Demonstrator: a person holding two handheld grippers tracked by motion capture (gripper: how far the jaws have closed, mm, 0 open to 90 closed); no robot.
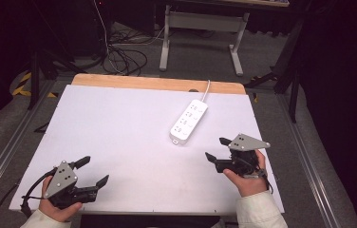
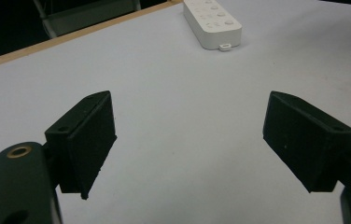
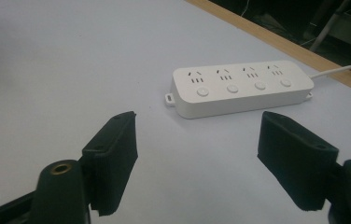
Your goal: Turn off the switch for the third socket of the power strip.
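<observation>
A white power strip (image 1: 189, 121) with several sockets and round buttons lies on the white table top (image 1: 119, 137), right of centre, its cable running off the far edge. My right gripper (image 1: 216, 148) is held above the table just to the near right of the strip, open, nothing between its jaws. In the right gripper view the power strip (image 3: 242, 87) lies ahead of the right gripper (image 3: 211, 163). My left gripper (image 1: 93, 171) stands open near the front left corner, empty. The left gripper view shows the strip's end (image 2: 213, 21) far off beyond the left gripper (image 2: 190, 140).
A wooden strip (image 1: 157, 83) borders the table's far edge. Beyond it stand a white desk frame (image 1: 200, 33) and loose cables (image 1: 119, 57) on the floor. Metal rails (image 1: 305, 161) run along both sides of the table.
</observation>
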